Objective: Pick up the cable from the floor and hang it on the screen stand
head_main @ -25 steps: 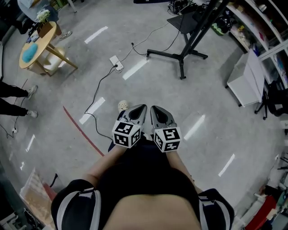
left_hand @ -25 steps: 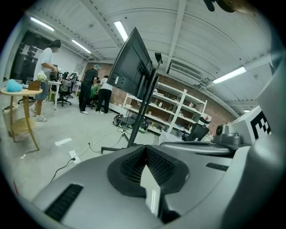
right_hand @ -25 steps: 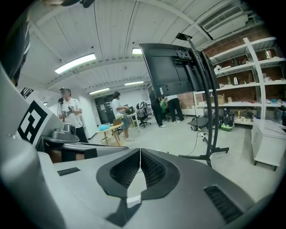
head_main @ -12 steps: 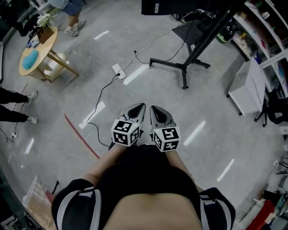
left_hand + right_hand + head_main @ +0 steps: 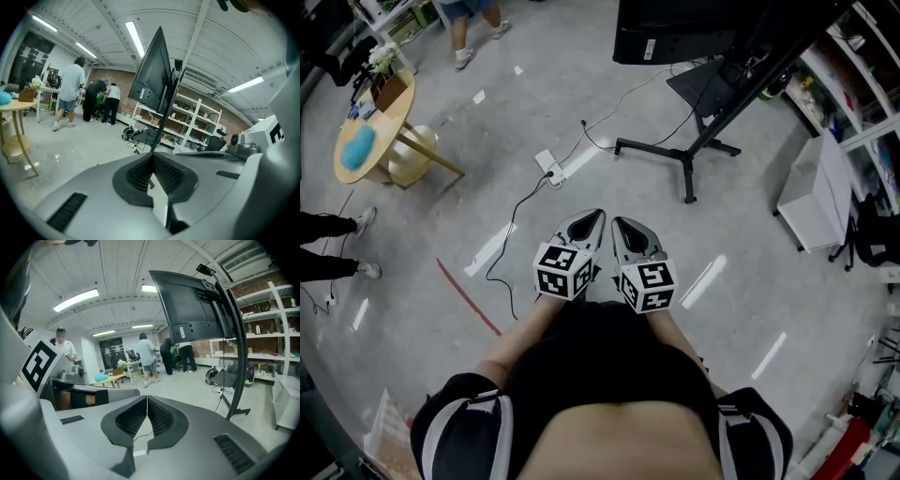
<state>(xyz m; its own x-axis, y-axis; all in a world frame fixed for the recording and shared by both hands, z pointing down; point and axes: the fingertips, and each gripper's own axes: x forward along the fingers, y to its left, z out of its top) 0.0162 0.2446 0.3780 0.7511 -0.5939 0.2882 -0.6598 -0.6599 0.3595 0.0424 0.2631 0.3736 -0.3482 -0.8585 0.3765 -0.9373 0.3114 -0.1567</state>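
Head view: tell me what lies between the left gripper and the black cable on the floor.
Nothing lies there. In the head view, only bare grey floor separates the left gripper from the cable running off to its left.

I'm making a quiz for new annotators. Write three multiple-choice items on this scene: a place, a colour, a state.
1. Where does the black cable lie? A) on the floor B) on a shelf C) on a chair
2. What colour is the power strip it runs to? A) red B) white C) blue
3. How do the right gripper's jaws stand? A) wide apart B) shut on a cable C) shut, empty
A: it trails over the concrete. B: the strip is white. C: the jaws meet, nothing between.
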